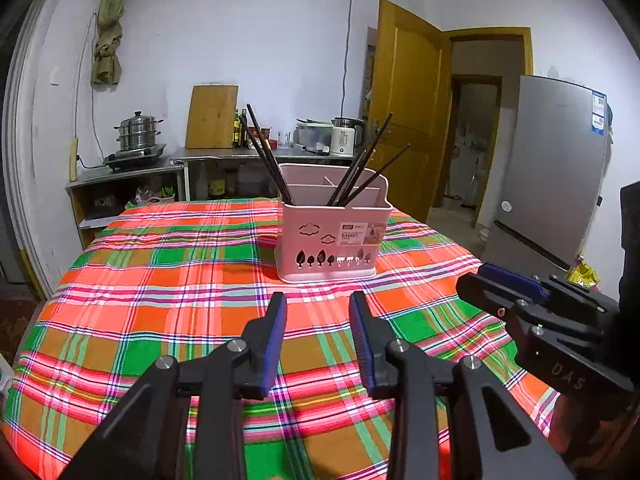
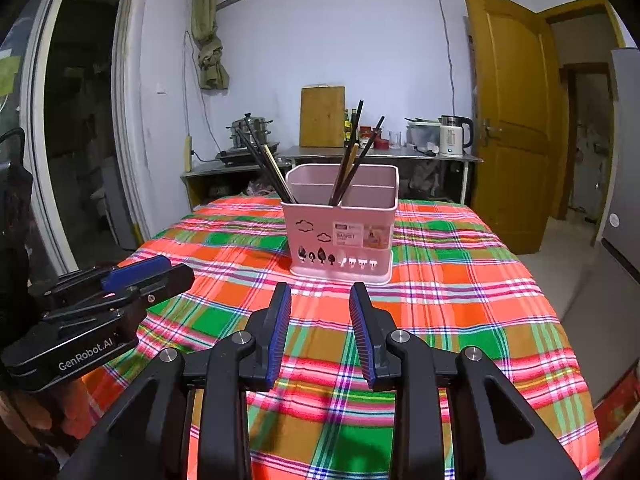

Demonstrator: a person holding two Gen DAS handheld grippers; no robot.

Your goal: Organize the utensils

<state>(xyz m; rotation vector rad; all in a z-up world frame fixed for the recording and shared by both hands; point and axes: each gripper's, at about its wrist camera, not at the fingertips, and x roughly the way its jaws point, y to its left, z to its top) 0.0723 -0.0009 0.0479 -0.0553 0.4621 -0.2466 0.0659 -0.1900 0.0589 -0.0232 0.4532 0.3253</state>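
A: Fingers? 
B: Left gripper (image 1: 318,304) and right gripper (image 2: 320,296) both spread apart, grasping nothing, above the near half of the plaid table (image 1: 160,280). 
A: The utensils? 
B: Dark chopsticks (image 2: 348,168) lean inside the pink basket (image 2: 340,236), toward the table's far edge.

One pink basket (image 1: 332,236) stands on the worktop (image 1: 160,280), and two grippers show: the left gripper (image 1: 318,304) and the right gripper (image 2: 320,296). The chopsticks (image 2: 352,152) form two bundles, one at each end of the basket; they overlap too much to count singly. Behind are one cutting board (image 2: 322,117), one kettle (image 2: 454,135) and one steamer pot (image 1: 138,131).
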